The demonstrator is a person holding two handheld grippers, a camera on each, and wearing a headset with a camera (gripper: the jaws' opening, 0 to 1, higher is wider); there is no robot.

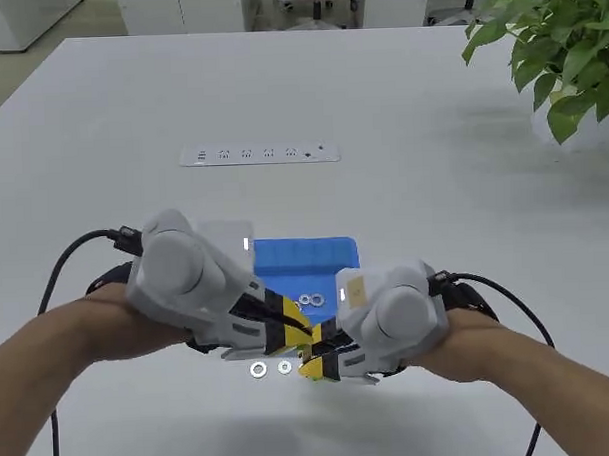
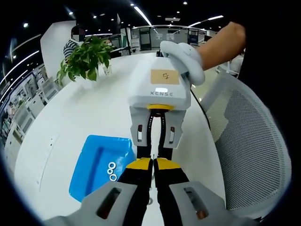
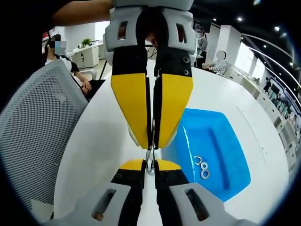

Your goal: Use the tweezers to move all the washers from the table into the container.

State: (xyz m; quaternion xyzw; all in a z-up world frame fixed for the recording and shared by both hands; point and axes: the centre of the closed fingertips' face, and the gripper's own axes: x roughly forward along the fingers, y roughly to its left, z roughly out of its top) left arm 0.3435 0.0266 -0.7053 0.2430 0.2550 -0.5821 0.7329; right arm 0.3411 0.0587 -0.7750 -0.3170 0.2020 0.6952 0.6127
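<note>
The white surface (image 1: 433,193) carries a blue container (image 1: 307,256), two loose washers (image 1: 258,369) just in front of it, a power strip (image 1: 260,154) farther back, and a potted plant (image 1: 563,49) at far right.

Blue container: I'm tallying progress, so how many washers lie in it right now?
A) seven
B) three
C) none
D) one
B: three washers lie close together on the floor of the blue container, as both gripper views show.
</note>
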